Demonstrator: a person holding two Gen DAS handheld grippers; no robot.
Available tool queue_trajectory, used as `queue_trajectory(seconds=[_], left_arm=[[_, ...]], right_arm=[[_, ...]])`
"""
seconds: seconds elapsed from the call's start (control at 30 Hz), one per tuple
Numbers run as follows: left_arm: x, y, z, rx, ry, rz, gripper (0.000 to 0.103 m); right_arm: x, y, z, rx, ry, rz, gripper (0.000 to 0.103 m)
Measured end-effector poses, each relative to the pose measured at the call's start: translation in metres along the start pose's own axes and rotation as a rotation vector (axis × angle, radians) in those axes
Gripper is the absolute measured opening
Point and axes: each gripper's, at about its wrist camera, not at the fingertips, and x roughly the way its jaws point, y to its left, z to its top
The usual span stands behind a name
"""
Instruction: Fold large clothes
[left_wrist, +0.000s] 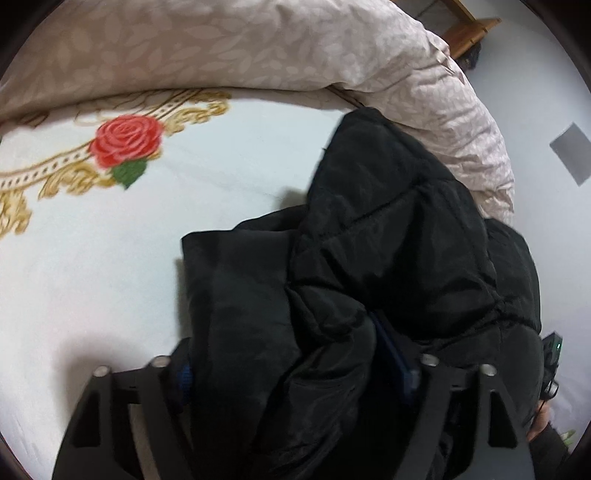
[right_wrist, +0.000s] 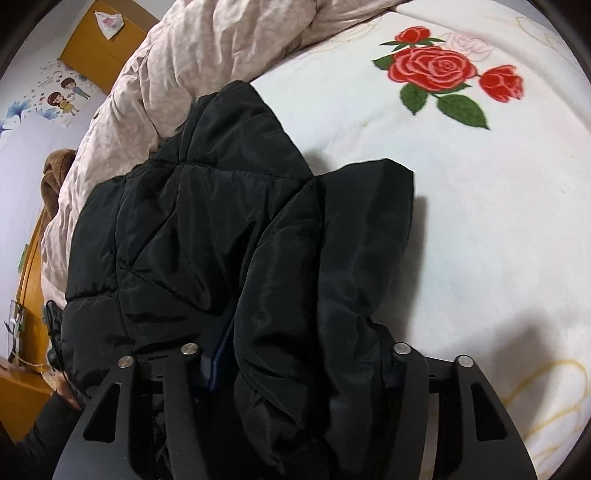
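While both show jacket (left_wrist: 369, 258), only right shows stickers (right_wrist: 62, 96).

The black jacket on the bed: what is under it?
Under the black padded jacket lies the white bed sheet printed with red roses; its far edge reaches the crumpled beige quilt. Whatever else lies beneath is covered by the jacket.

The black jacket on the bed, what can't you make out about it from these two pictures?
- Left wrist view: jacket near end, covered by the left gripper.
- Right wrist view: jacket near end, behind the right gripper.
- Both views: the pads, buried in fabric.
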Motion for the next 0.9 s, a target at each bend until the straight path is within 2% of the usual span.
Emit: queue_trajectory(seconds=[0.07, 0.13, 0.17, 0.23, 0.37, 0.5, 0.7, 0.9], left_arm=[[-0.005, -0.005, -0.001, 0.012, -0.005, 0.002, 0.054], [-0.014, -0.012, 0.0, 0.021, -0.013, 0.017, 0.041], [-0.021, -0.017, 0.001, 0.037, -0.021, 0.033, 0.035], [-0.038, -0.026, 0.0, 0.066, -0.045, 0.055, 0.03], [-0.081, -0.045, -0.004, 0.096, -0.122, 0.047, 0.028], [-0.116, -0.063, -0.016, 0.127, -0.167, 0.047, 0.028], [-0.156, -0.068, -0.045, 0.133, -0.199, 0.032, 0.028], [-0.168, -0.073, -0.066, 0.146, -0.191, 0.031, 0.028]], right_arm=[[-0.001, 0.002, 0.002, 0.006, 0.005, 0.002, 0.047], [-0.008, 0.008, 0.004, -0.009, -0.001, 0.006, 0.033], [-0.013, 0.012, 0.005, -0.018, -0.005, 0.003, 0.031], [-0.025, 0.024, 0.006, -0.053, -0.021, -0.014, 0.026], [-0.06, 0.046, 0.004, -0.107, -0.076, 0.0, 0.023], [-0.091, 0.062, -0.01, -0.141, -0.116, 0.016, 0.022], [-0.116, 0.064, -0.042, -0.133, -0.137, 0.044, 0.022], [-0.123, 0.06, -0.062, -0.126, -0.122, 0.041, 0.023]])
